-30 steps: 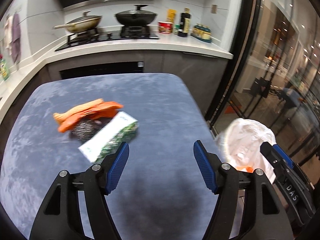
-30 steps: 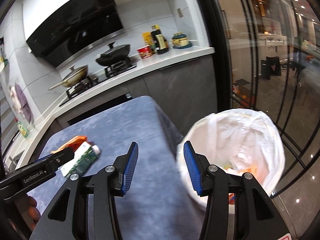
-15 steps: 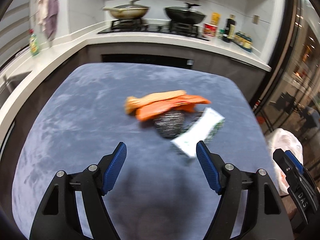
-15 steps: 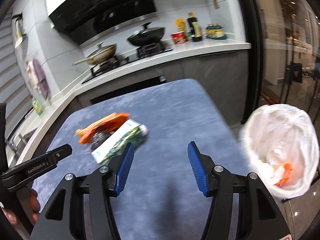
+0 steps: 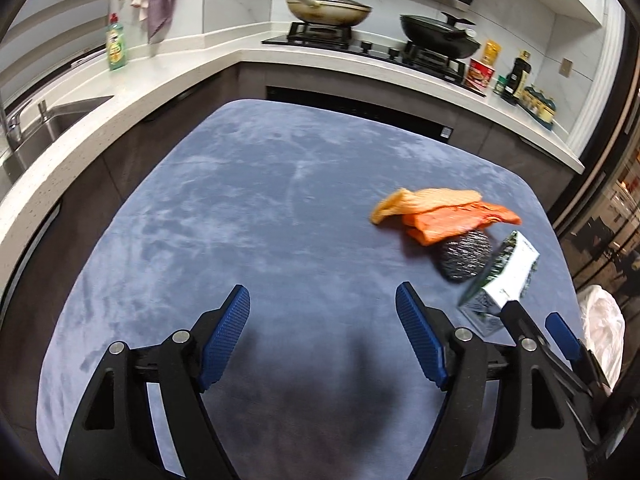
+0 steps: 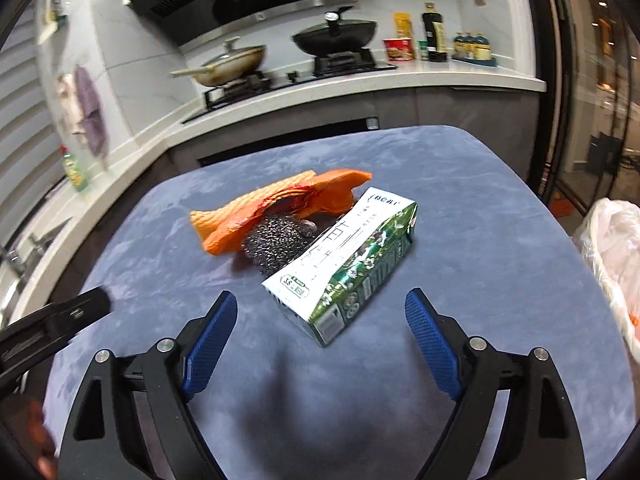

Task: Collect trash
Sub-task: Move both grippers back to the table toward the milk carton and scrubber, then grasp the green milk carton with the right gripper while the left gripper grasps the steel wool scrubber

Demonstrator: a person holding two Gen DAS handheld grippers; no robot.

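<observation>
Green-white carton [image 6: 344, 256] flat on blue bench [image 6: 460, 216], just ahead of right tool [image 6: 320, 344], between its spread fingers' line, untouched. Steel scourer [image 6: 276, 240] touching carton's far-left side, orange cloth [image 6: 280, 204] draped over scourer. White-lined bin [image 6: 612, 256] off right, orange scrap inside. Left tool [image 5: 322, 330] spread, empty, carton ahead-right.

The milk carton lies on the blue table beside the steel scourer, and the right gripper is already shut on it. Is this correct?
Not quite. In the right wrist view the right gripper has its jaws wide open, short of the milk carton, not gripping it. The carton does lie on the blue table beside the steel scourer.
</observation>
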